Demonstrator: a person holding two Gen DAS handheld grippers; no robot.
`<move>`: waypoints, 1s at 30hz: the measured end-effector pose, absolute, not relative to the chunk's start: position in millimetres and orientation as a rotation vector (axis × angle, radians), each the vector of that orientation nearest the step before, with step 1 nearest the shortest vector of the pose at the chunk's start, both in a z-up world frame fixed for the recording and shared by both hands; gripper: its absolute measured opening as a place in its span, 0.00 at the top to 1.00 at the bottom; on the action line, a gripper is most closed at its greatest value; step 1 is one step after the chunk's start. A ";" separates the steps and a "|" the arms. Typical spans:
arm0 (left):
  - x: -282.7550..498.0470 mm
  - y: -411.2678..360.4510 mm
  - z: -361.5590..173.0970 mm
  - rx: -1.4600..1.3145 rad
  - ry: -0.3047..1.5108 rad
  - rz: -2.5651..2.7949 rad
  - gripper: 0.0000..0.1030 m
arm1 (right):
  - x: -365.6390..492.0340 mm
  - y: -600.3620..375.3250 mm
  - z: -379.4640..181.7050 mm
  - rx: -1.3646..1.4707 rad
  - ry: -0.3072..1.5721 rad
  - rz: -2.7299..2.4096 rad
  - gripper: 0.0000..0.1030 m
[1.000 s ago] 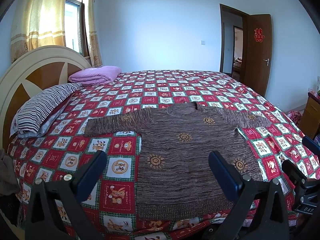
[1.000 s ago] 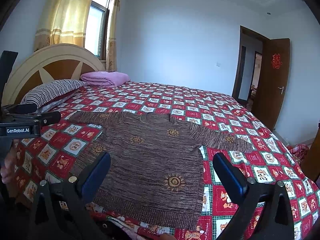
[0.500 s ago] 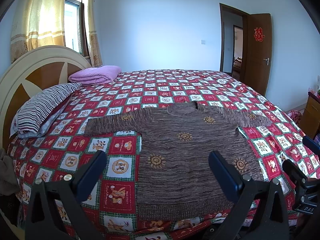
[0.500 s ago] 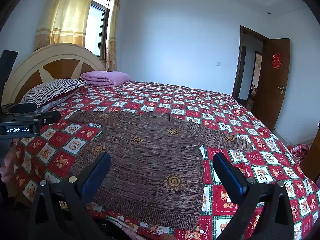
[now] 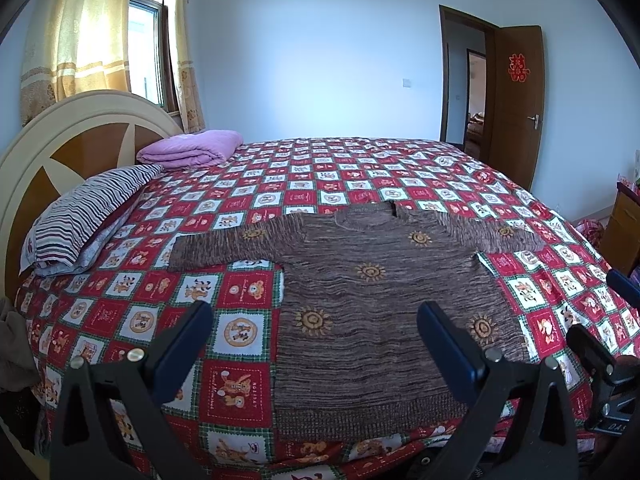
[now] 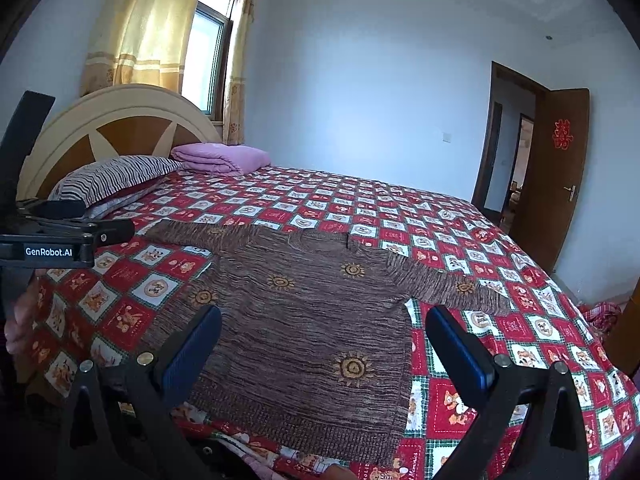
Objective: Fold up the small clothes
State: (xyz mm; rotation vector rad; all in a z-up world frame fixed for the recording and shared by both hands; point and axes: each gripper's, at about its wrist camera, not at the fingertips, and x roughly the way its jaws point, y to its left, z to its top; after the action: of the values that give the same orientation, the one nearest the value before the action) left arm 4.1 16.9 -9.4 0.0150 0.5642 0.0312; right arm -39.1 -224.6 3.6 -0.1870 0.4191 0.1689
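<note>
A small brown knitted sweater (image 5: 372, 292) with orange sun motifs lies flat on the bed, both sleeves spread sideways and its hem toward me. It also fills the middle of the right wrist view as the sweater (image 6: 304, 320). My left gripper (image 5: 316, 320) hovers open above the hem's left part, with nothing between its blue pads. My right gripper (image 6: 324, 328) is open too, held over the sweater's lower right side. The right gripper's fingers (image 5: 596, 352) show at the far right of the left wrist view. The left gripper's body (image 6: 60, 240) shows at the left edge of the right wrist view.
The bed has a red and white checked cover (image 5: 360, 176). A striped pillow (image 5: 88, 216) and a folded purple blanket (image 5: 192, 152) lie by the rounded headboard (image 5: 72, 148). An open brown door (image 5: 516, 100) stands at the right. A person's hand (image 6: 18, 320) holds the left gripper.
</note>
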 end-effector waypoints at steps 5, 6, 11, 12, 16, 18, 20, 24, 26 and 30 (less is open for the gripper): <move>7.8 15.5 -12.6 0.020 0.575 0.032 0.00 | -35.1 -227.0 1.0 -0.172 0.427 0.165 0.01; 8.3 15.2 -13.3 0.020 0.577 0.032 0.00 | -34.7 -227.1 0.5 -0.169 0.427 0.166 0.01; 13.0 13.2 -16.9 0.024 0.592 0.033 0.00 | -31.7 -231.4 -2.0 -0.149 0.418 0.190 0.01; 14.8 12.9 -18.0 0.027 0.594 0.034 0.00 | -29.9 -231.7 -2.5 -0.147 0.418 0.198 0.01; 28.1 11.1 -23.6 0.059 0.601 0.044 0.00 | -15.5 -238.3 -11.3 -0.136 0.450 0.238 0.01; 36.0 12.0 -27.1 0.071 0.605 0.043 0.00 | -4.3 -245.2 -17.0 -0.121 0.473 0.227 0.01; 48.6 13.1 -32.7 0.080 0.626 0.031 0.00 | 9.8 -255.6 -22.9 -0.092 0.507 0.218 0.01; 77.7 14.0 -43.8 0.081 0.678 -0.003 0.00 | 34.5 -274.5 -34.3 -0.044 0.564 0.205 0.03; 92.4 13.6 -48.1 0.081 0.695 -0.003 0.00 | 48.8 -285.8 -41.4 -0.031 0.586 0.207 0.13; 128.5 12.3 -58.7 0.114 0.702 0.034 0.00 | 82.0 -311.3 -54.9 0.017 0.651 0.183 0.24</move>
State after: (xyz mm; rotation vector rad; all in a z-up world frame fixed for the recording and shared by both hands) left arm 128.5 12.3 -58.7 0.1135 0.7018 0.0340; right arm 82.0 -311.3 -54.9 0.0169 0.6507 0.1833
